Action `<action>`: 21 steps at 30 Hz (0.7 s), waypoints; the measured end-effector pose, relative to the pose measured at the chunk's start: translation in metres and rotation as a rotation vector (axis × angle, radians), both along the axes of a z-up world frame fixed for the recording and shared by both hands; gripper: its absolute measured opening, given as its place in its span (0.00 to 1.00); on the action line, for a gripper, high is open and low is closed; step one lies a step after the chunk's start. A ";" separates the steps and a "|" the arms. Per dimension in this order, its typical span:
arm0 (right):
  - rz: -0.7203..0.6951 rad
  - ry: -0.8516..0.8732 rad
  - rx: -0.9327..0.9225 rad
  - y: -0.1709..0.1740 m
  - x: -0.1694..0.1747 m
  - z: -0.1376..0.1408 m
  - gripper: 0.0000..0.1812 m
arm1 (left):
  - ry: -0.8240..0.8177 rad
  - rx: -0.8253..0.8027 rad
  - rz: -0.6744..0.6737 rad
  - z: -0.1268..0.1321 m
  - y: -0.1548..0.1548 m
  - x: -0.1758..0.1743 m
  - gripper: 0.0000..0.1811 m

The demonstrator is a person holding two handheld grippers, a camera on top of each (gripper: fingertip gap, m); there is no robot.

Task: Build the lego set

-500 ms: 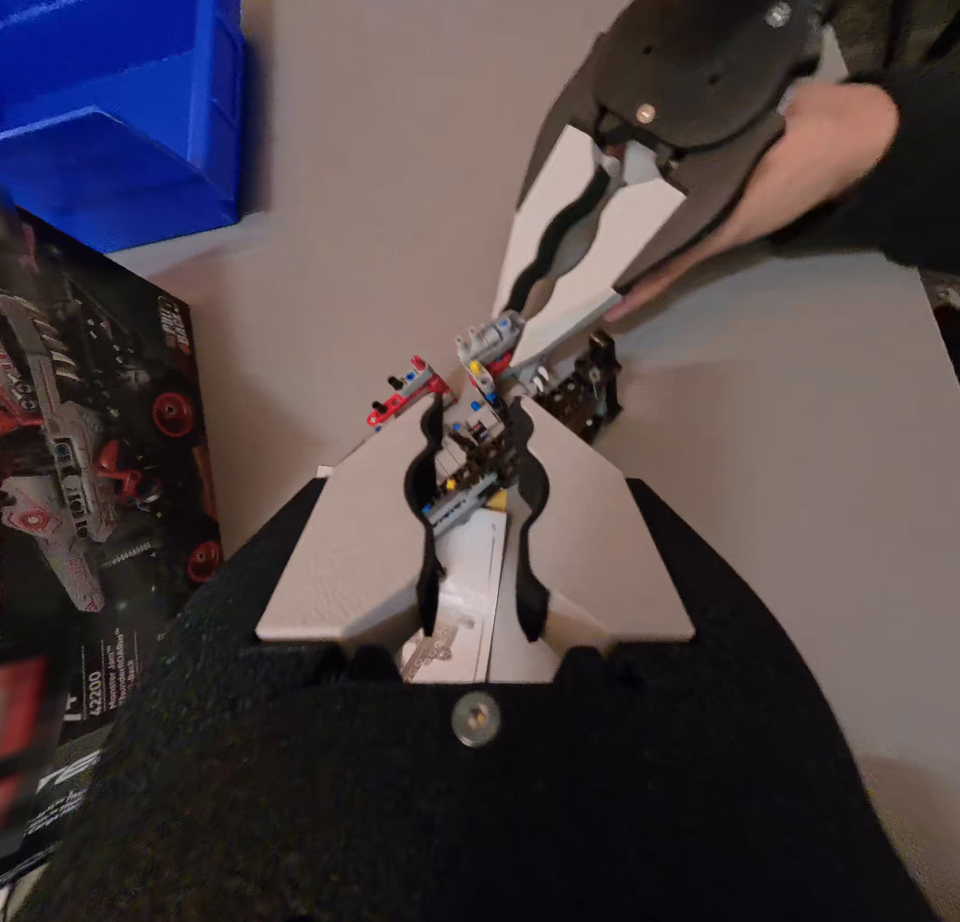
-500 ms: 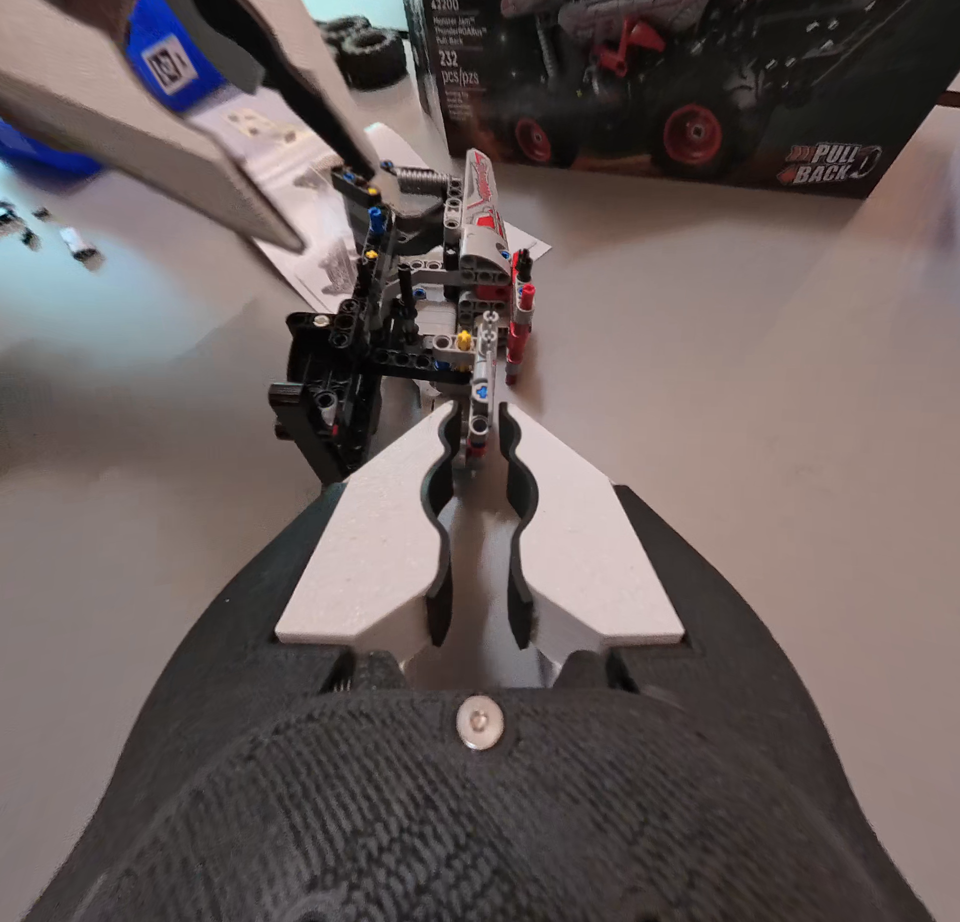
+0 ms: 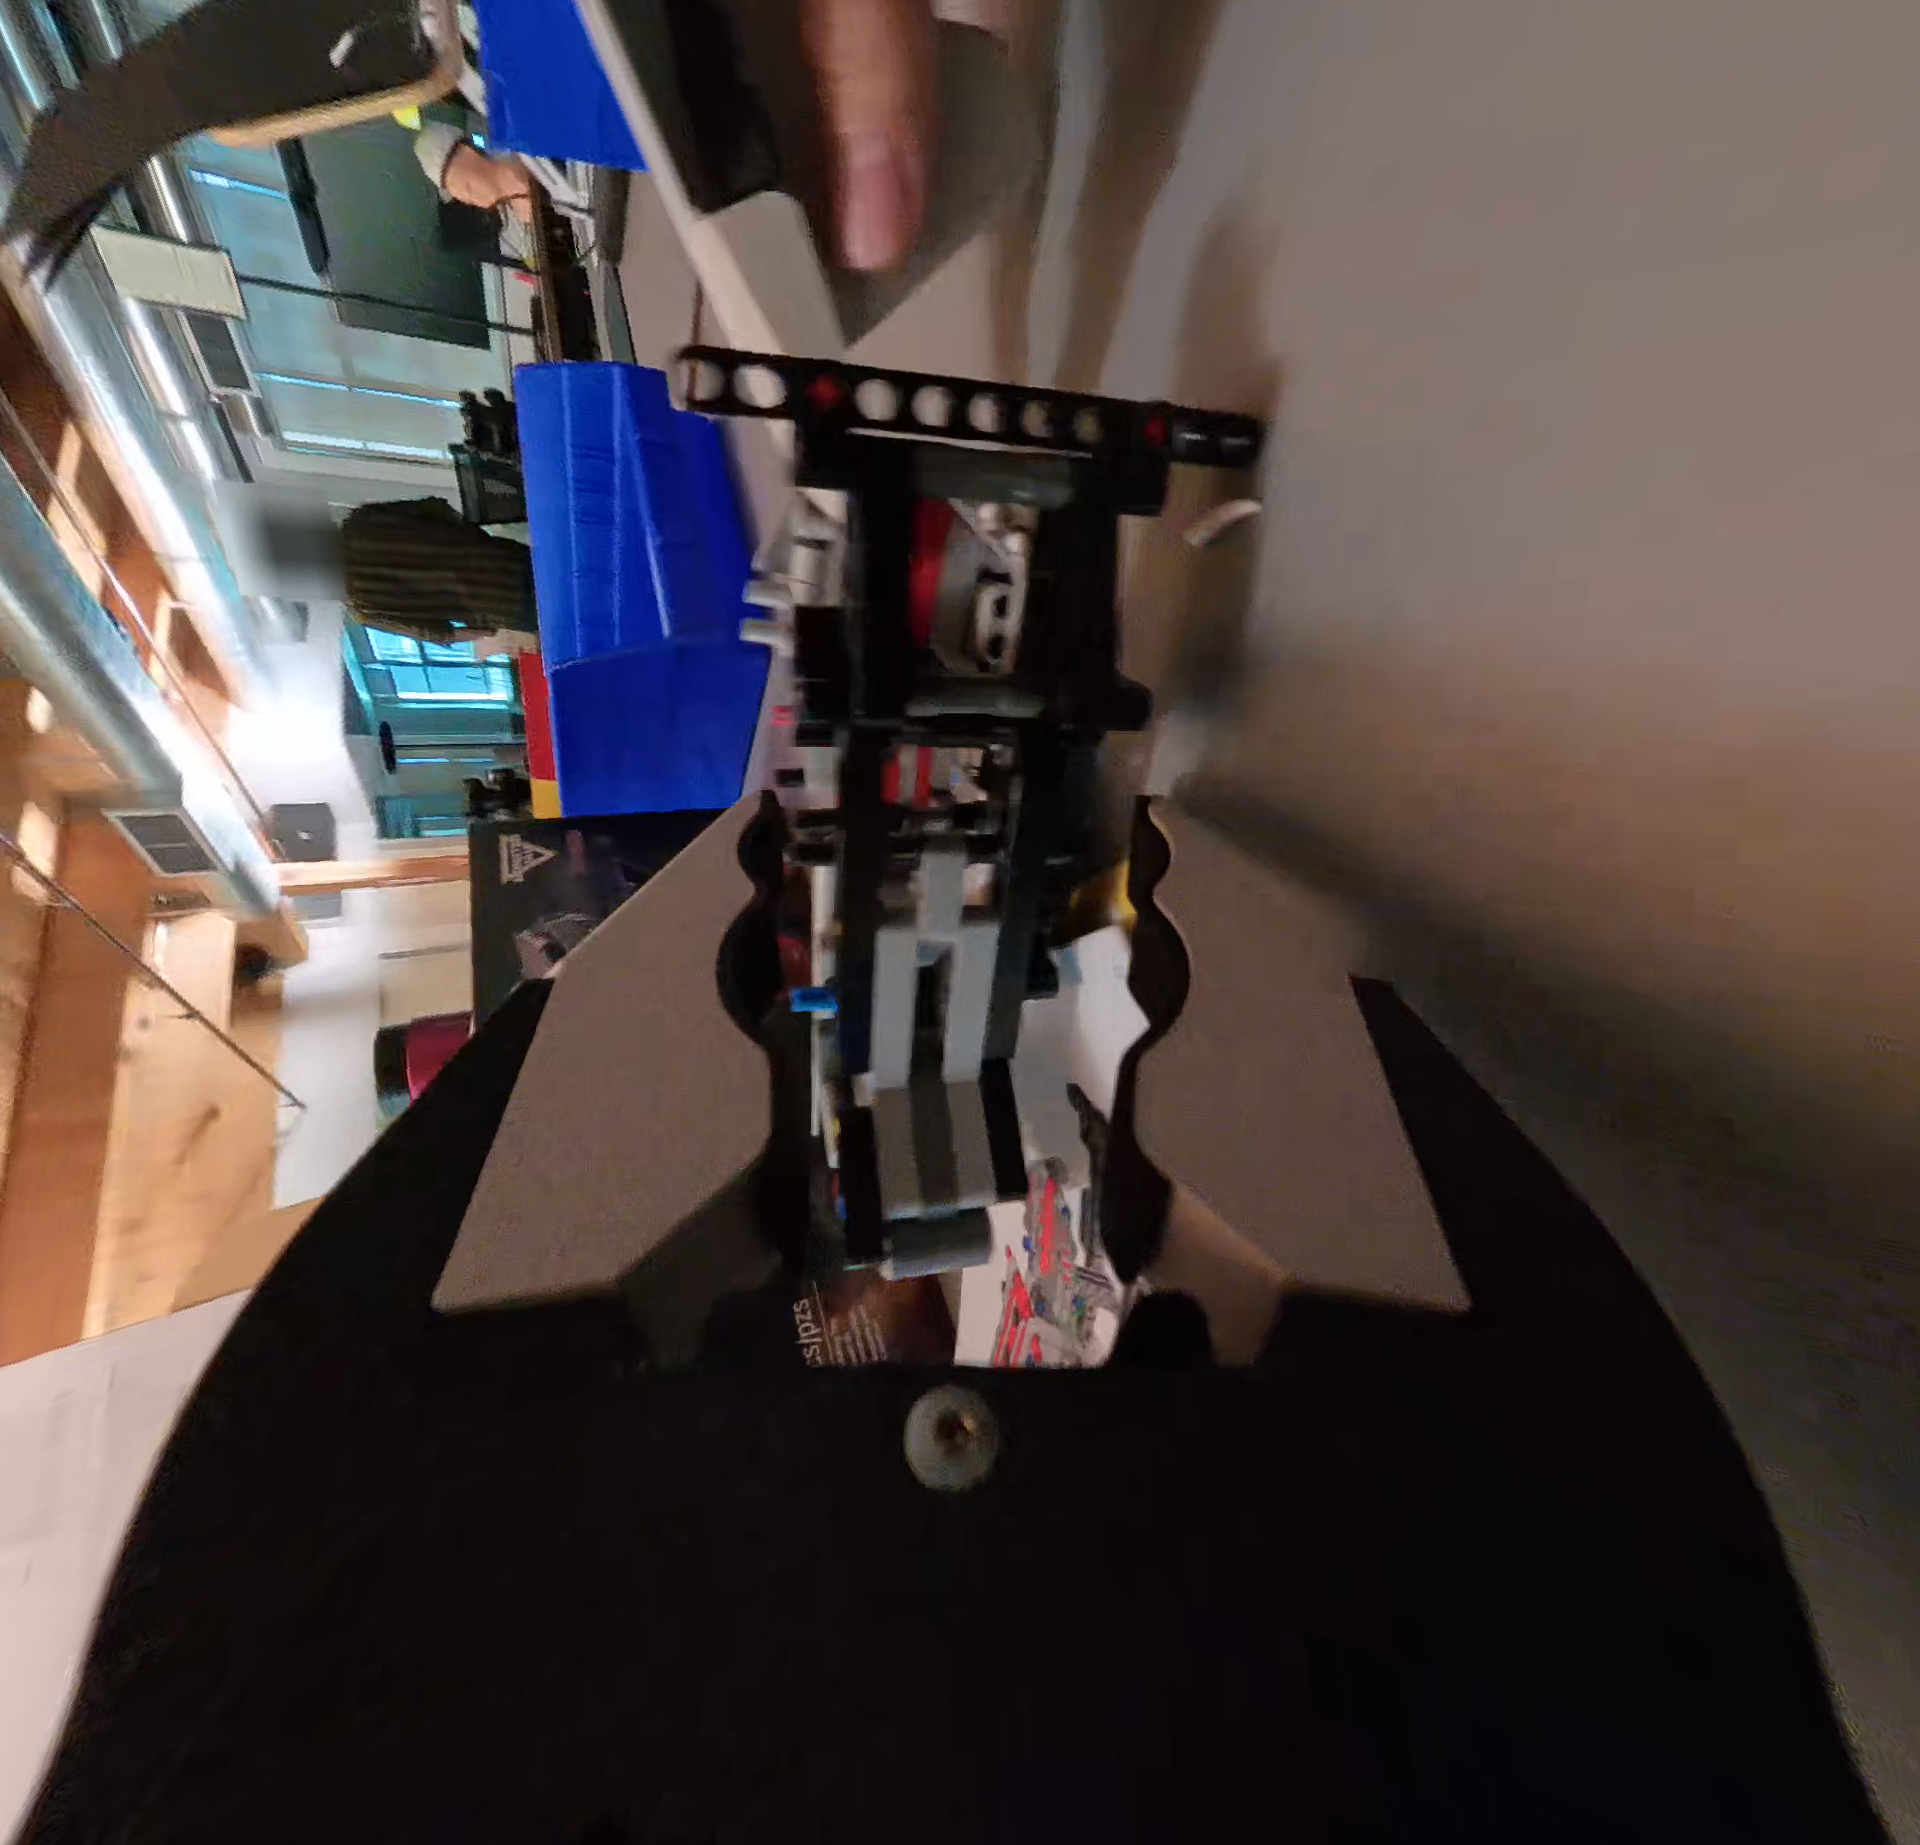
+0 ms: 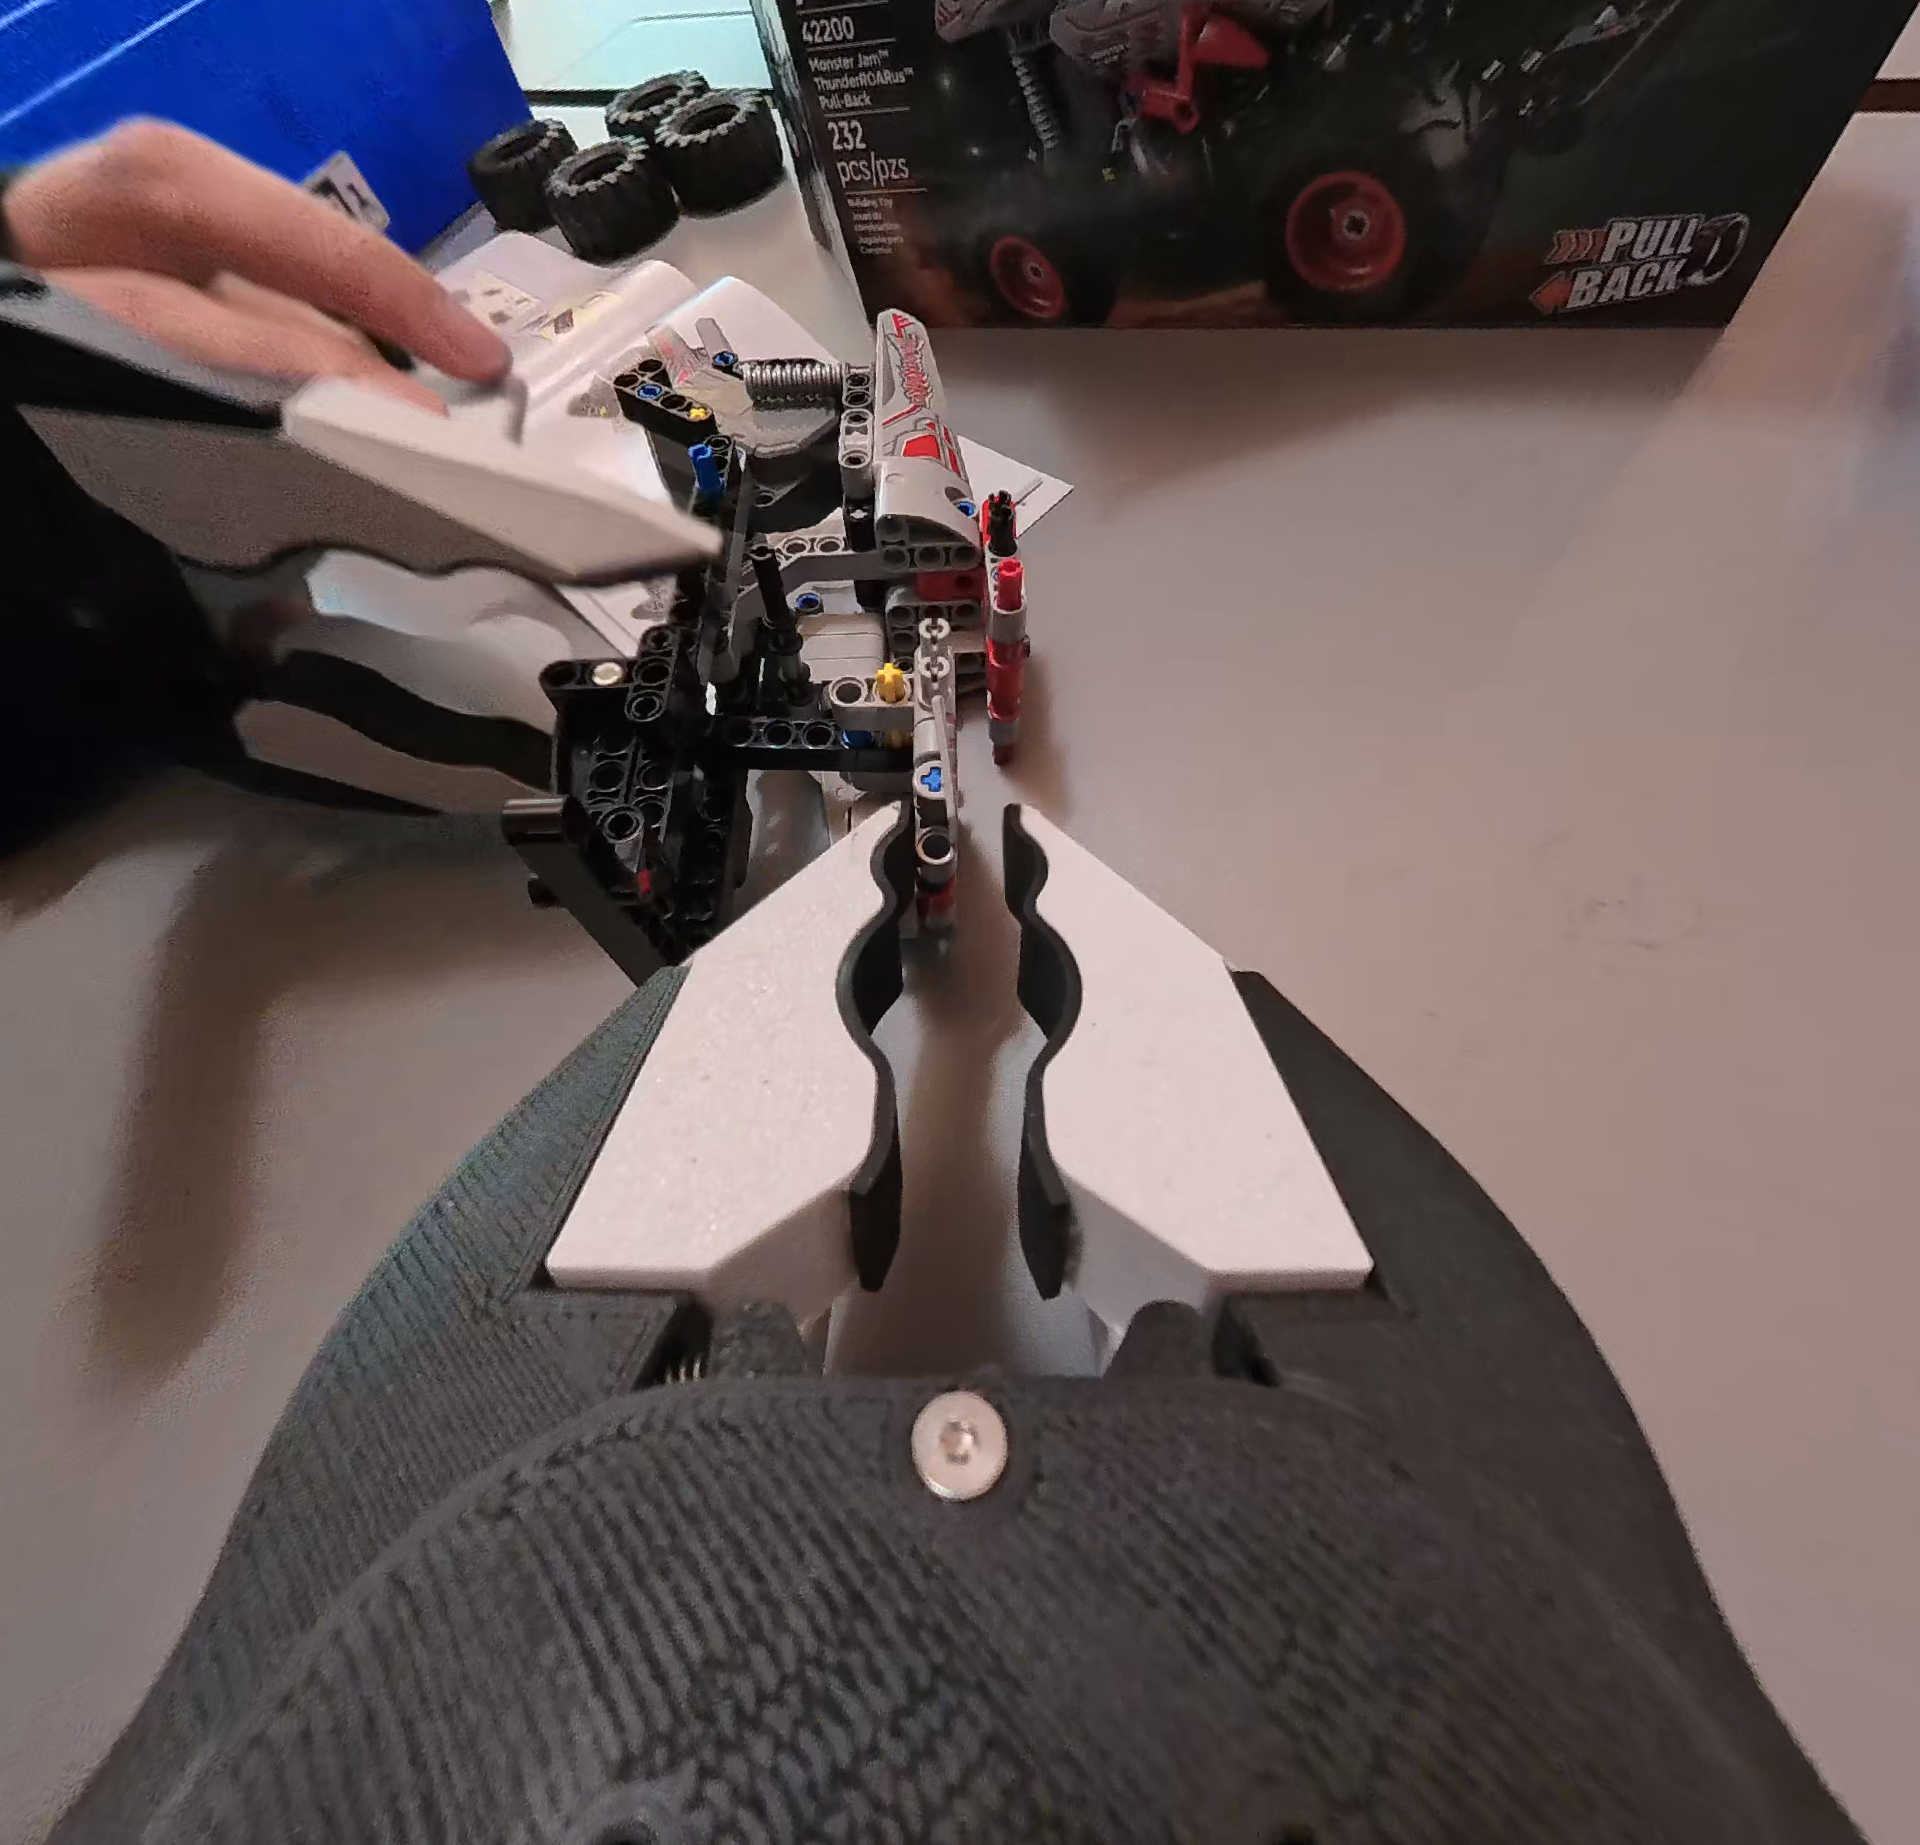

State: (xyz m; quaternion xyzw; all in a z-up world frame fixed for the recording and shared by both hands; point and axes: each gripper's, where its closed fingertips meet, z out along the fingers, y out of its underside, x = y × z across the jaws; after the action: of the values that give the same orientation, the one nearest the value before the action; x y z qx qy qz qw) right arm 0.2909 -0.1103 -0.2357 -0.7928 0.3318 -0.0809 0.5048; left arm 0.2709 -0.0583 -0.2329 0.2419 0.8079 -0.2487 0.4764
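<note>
The half-built lego truck chassis (image 4: 790, 652), black frame with grey and red panels, stands on the table. My left gripper (image 3: 956, 819) is turned on its side and open wide, with one finger on each side of the chassis (image 3: 956, 735). In the right wrist view its white fingers (image 4: 499, 486) reach in from the left, above and below the black frame. My right gripper (image 4: 954, 821) is low on the table with a narrow gap. The end of a grey beam (image 4: 933, 808) with a blue pin lies between its tips, near the left finger and not pinched.
The dark set box (image 4: 1299, 112) stands behind the model. Several black tyres (image 4: 634, 164) and a blue bin (image 4: 208, 60) are at the back left. The open instruction booklet (image 4: 582, 309) lies under the model. A hand (image 4: 229, 237) holds the left gripper. The grippers' ends are close to 7 cm from one another.
My left gripper has rolled onto its side, dropped to the model's level and opened wide around the chassis. My right gripper stays at the grey beam, its gap slightly wider.
</note>
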 end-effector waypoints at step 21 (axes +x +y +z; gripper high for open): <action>0.022 -0.039 0.013 0.000 0.001 0.005 0.11 | -0.244 -0.095 0.048 -0.001 -0.001 0.011 0.27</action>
State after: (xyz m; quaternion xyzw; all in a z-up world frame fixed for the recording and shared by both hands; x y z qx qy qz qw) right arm 0.2923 -0.1103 -0.2303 -0.7914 0.3138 -0.0887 0.5170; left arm 0.2815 -0.0589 -0.2339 0.2282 0.7369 -0.2438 0.5878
